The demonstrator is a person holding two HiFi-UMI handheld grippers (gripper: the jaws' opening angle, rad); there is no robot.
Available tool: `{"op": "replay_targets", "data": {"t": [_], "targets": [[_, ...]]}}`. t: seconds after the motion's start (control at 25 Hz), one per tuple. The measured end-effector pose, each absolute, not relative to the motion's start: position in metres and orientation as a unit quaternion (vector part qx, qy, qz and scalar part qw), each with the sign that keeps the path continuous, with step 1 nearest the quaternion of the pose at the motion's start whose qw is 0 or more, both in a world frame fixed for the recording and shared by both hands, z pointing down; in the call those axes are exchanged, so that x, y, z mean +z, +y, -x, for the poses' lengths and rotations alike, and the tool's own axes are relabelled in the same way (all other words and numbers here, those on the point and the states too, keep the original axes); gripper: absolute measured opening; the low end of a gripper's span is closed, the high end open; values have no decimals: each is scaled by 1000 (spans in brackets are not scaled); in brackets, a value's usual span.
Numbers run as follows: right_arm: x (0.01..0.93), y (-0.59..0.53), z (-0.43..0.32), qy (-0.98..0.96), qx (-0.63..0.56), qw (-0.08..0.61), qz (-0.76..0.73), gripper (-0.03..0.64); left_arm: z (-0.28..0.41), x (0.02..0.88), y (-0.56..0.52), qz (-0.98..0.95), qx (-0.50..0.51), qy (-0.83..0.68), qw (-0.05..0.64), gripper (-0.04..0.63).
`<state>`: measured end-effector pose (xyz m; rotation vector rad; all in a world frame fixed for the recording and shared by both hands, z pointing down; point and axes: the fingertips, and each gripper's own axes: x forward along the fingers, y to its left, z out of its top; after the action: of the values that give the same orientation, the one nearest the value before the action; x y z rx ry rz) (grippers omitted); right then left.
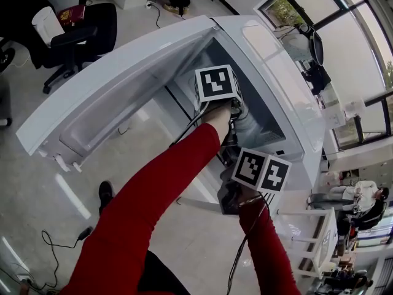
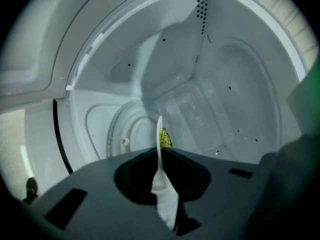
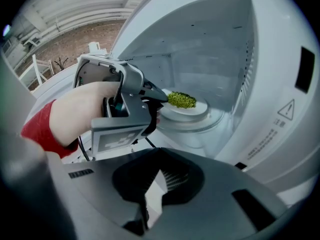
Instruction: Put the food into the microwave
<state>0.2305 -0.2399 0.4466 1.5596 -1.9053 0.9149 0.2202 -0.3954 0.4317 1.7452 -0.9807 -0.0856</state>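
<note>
- Far left, an office chair (image 1: 80, 32) stands well clear of the work, and a black cable (image 1: 58, 246) trails over the floor near a dark shoe (image 1: 105, 194).
- The microwave door (image 1: 104, 100) is swung wide to the left, so the mouth of the microwave (image 1: 288, 85) is unblocked; only the red sleeve (image 1: 166, 189) crosses it.
- The left gripper (image 3: 157, 97) reaches into the cavity, its tongs clamped on the rim of the white plate (image 3: 194, 107).
- The green food (image 3: 181, 100) lies heaped on that plate, over the glass turntable (image 3: 202, 123), with open space above it.
- From the head view a marker cube (image 1: 216, 83) hides plate and food. The right gripper view shows both plainly, and the left gripper view sees the plate edge-on.
- The right gripper (image 3: 159, 174) hangs outside the opening, tongs drawn together on nothing.
- Far right are windows (image 1: 362, 60) and a seated person (image 1: 362, 194), well apart.
</note>
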Motion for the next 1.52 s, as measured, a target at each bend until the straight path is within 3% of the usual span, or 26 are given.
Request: {"op": "replay_targets", "data": {"t": [1.08, 1.52], "targets": [[443, -244, -224, -716, 318, 269, -560, 14, -205, 445, -397, -780, 95, -471, 402, 91], [449, -241, -226, -715, 318, 275, -559, 14, -204, 443, -397, -811, 143, -477, 307, 115]]}}
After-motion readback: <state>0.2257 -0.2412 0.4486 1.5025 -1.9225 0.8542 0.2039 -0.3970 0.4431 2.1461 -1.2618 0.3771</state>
